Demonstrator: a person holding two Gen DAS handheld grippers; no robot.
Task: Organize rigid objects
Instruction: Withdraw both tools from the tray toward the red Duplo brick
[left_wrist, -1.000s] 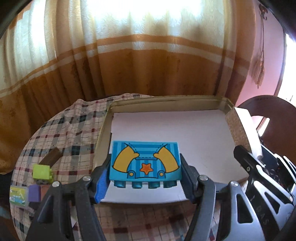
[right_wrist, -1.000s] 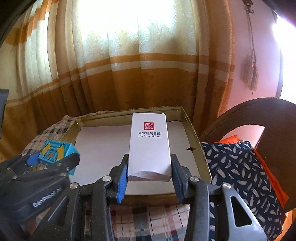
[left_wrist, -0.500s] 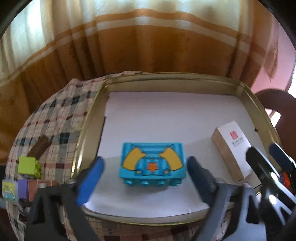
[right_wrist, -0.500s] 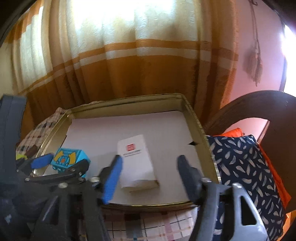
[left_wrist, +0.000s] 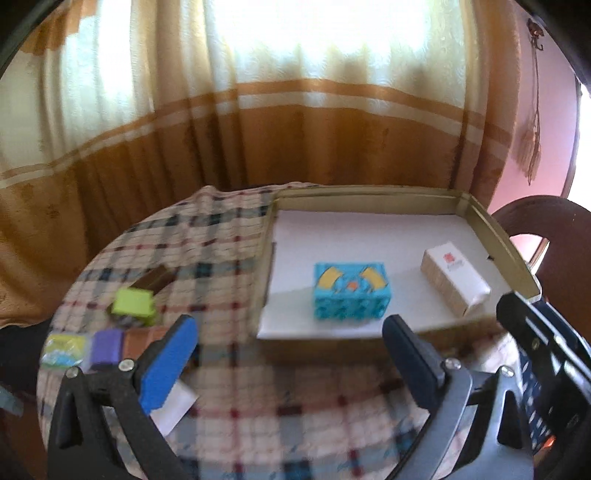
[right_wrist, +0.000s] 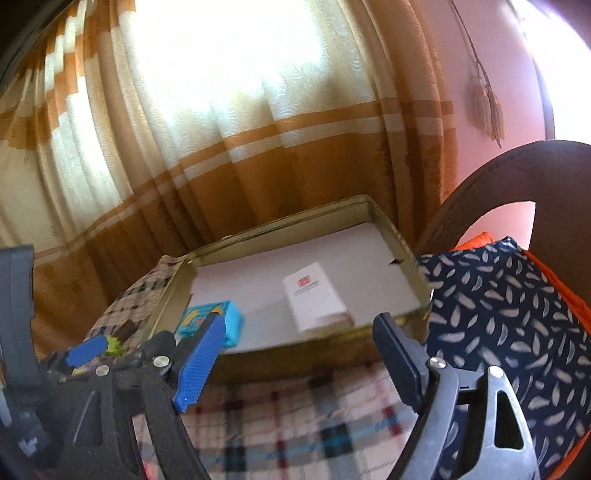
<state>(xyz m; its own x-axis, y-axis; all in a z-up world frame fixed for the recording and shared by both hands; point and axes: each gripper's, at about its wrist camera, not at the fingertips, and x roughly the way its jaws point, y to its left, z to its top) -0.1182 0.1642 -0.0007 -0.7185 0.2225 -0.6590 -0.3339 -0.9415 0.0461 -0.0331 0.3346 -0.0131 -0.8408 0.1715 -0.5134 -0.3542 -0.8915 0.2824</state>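
A blue toy brick (left_wrist: 351, 291) with yellow shapes and a white box (left_wrist: 455, 282) with a red stamp lie on the white liner of a gold metal tray (left_wrist: 495, 232). My left gripper (left_wrist: 291, 360) is open and empty, pulled back over the checked cloth in front of the tray. My right gripper (right_wrist: 299, 352) is open and empty, also back from the tray's front edge. The right wrist view shows the brick (right_wrist: 212, 321), the box (right_wrist: 316, 297) and the tray (right_wrist: 402, 247).
On the checked tablecloth (left_wrist: 207, 254) left of the tray lie a lime green brick (left_wrist: 133, 306), a purple block (left_wrist: 107, 347), a brown piece (left_wrist: 157, 280) and a small card (left_wrist: 62, 349). A wooden chair (right_wrist: 517, 177) with a patterned cushion (right_wrist: 498, 317) stands right.
Both grippers opened and let go of the blue brick and the white box in the tray, then drew back toward me; both objects now rest on the liner.
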